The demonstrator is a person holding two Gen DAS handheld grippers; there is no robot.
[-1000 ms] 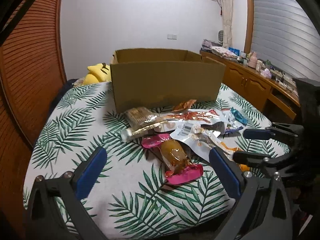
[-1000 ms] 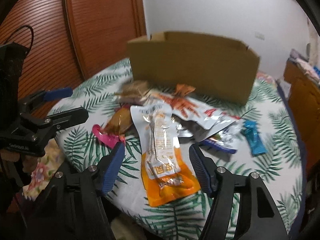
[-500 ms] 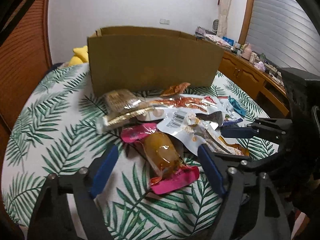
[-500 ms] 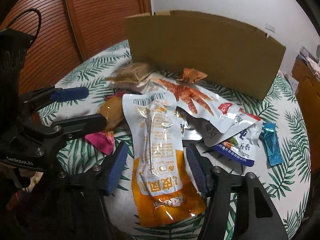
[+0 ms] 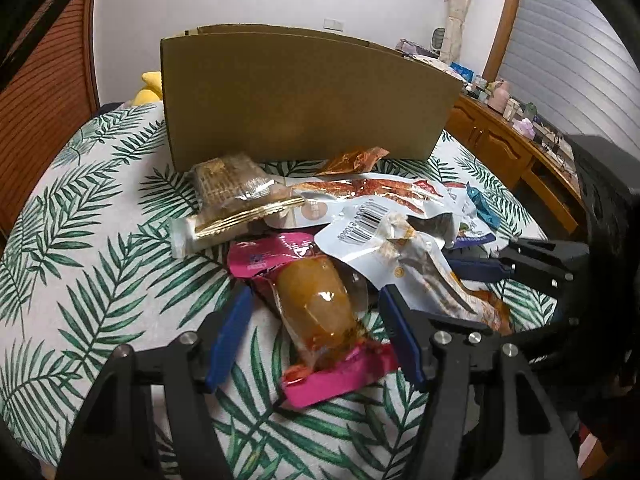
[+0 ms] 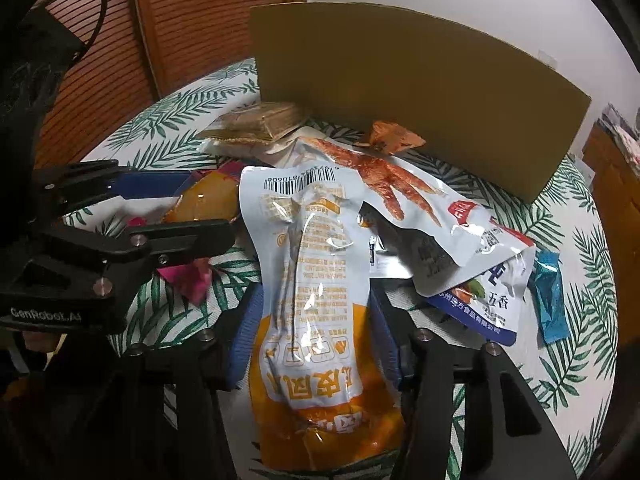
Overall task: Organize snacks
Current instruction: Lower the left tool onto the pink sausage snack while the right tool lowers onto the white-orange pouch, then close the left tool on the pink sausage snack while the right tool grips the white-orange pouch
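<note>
A pile of snack packets lies on a leaf-print table before a cardboard box (image 5: 304, 92). My left gripper (image 5: 316, 316) is open, its blue pads on either side of a pink packet holding an amber snack (image 5: 316, 308). My right gripper (image 6: 314, 320) is open, its pads on either side of a white and orange packet (image 6: 316, 300), which also shows in the left wrist view (image 5: 424, 272). The left gripper also shows at the left of the right wrist view (image 6: 160, 204). The box also shows in the right wrist view (image 6: 408, 88).
Other packets lie in the pile: a chicken-feet packet (image 6: 400, 196), a biscuit packet (image 5: 228, 180), a small orange packet (image 5: 356, 160), a blue wrapper (image 6: 550, 296). A wooden sideboard (image 5: 504, 140) stands right of the table. Slatted wooden doors (image 6: 200, 24) stand at the left.
Both grippers have moved forward and down toward the pile. The left now straddles the pink packet and the right straddles the white and orange packet. Both stay open.
</note>
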